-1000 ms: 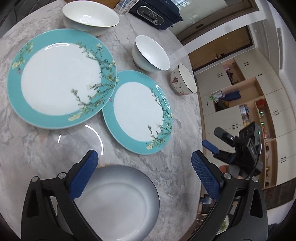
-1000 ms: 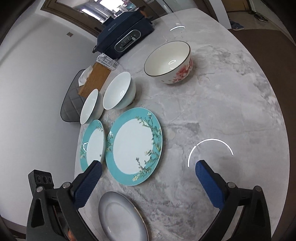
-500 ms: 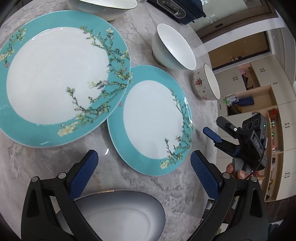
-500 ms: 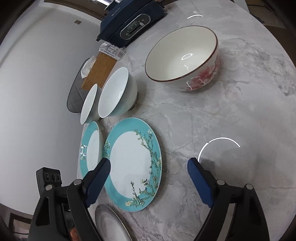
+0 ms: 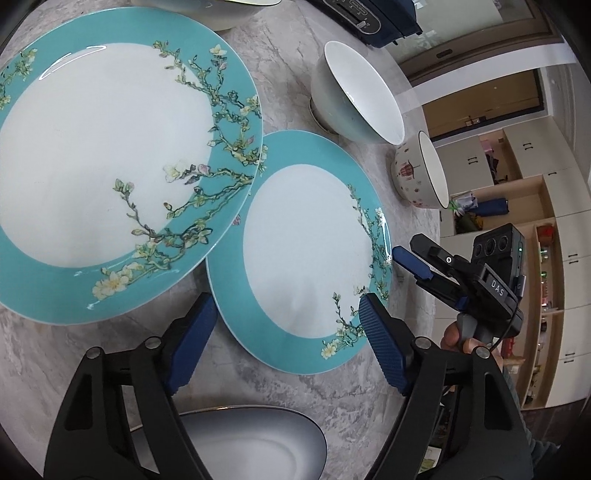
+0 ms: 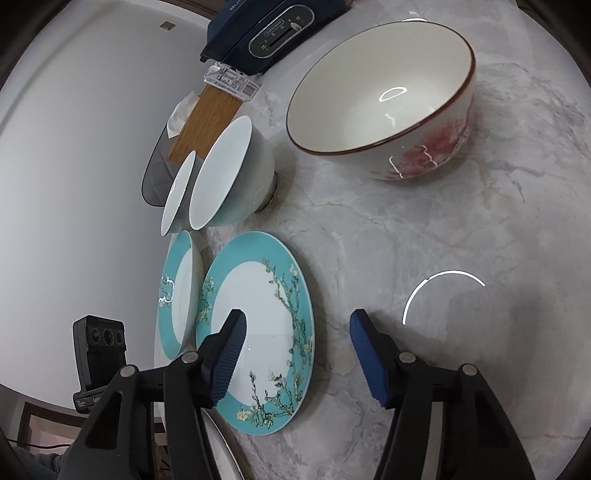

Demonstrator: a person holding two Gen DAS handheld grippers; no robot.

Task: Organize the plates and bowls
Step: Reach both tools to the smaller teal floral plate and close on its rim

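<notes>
While both of my tongs hung over the grey marble table [image 6: 424,229], their jaws had just been narrowing, yet neither pair pressed on anything. My left gripper [image 5: 284,343] stood partly apart above the near rim of the smaller turquoise blossom plate [image 5: 306,254], which lay at its twelve o'clock; one blue pad sat over the bare marble just off the plate's edge at eight o'clock, the other over the plate's flowered border at four o'clock. Whether either pad touched the rim I could not tell. The larger turquoise blossom plate [image 5: 110,166] lay at ten o'clock, its rim overlapping the smaller plate's rim. A grey plate [image 5: 243,439] lay at six o'clock, partly under my tongs. Beyond the plates, a plain white bowl [image 5: 354,99] stood at one o'clock, and a cream bowl with red markings [image 5: 417,177] just past it at two o'clock.

My right gripper [image 6: 295,347] was likewise partly apart and empty: its left pad hovered over the smaller plate's white centre, its right pad over bare marble, with the plate's flowered edge between them. From that side the cream bowl with pink flowers sat at one o'clock, the white bowl at eleven o'clock, and a dark blue appliance [image 6: 273,29] at twelve o'clock by the wall.
</notes>
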